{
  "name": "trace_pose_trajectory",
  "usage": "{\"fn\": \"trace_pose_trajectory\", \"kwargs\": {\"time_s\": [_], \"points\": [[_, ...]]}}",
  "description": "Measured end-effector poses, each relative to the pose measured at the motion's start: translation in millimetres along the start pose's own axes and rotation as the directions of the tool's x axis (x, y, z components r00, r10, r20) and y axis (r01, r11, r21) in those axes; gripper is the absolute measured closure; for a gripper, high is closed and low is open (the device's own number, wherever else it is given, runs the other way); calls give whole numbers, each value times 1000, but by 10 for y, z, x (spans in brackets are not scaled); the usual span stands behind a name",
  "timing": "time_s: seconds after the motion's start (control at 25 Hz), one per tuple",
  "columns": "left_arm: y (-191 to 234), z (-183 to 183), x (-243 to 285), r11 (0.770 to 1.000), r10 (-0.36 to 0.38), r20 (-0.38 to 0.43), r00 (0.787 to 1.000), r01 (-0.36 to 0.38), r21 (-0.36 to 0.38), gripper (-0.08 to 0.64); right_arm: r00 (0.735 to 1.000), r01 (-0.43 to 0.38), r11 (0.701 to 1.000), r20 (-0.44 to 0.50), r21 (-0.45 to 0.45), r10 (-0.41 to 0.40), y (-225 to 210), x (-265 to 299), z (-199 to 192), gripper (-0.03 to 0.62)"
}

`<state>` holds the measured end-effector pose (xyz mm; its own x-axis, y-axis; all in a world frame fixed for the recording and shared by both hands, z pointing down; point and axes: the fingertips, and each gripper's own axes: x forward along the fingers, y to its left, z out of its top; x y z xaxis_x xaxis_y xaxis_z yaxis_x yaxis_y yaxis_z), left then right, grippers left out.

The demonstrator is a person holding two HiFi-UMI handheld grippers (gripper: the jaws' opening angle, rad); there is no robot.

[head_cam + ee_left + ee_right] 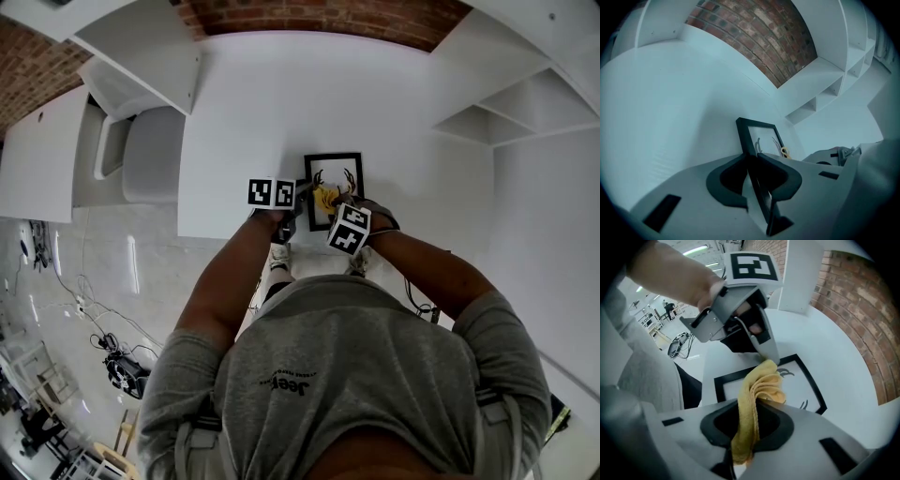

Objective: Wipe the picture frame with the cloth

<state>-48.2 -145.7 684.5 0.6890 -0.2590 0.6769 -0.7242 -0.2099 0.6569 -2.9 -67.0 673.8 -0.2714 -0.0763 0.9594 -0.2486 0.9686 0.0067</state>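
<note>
White table [244, 94] sits against a red brick wall [319, 17], with white open shelves [511, 112] on the right and a white shelf board [141, 42] on the left. Grey chair [150, 155] just beside the table's left edge. Floor [141, 272] is pale and glossy with light streaks and loose cables [98, 333]; ceiling strip lights [696, 249] show farther back.
</note>
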Motion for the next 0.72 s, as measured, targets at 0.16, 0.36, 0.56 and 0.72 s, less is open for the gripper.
{"fn": "trace_pose_trajectory", "kwargs": {"time_s": [0.16,0.36,0.56,0.72], "points": [[-5,-8,0,1000,4,2,1000,-4,1,472,998,-51,997,-28,-56,50,248,-33,-78,532],[-14,-5,9,1000,4,0,1000,-4,7,472,995,-83,991,-60,-102,77,347,-35,-98,532],[-27,-6,20,1000,1,-1,1000,-1,0,472,993,-117,992,5,-44,118,234,-138,-77,532],[-25,3,13,1000,-1,-1,1000,1,0,472,993,-79,991,96,104,69,-206,-287,49,532]]}}
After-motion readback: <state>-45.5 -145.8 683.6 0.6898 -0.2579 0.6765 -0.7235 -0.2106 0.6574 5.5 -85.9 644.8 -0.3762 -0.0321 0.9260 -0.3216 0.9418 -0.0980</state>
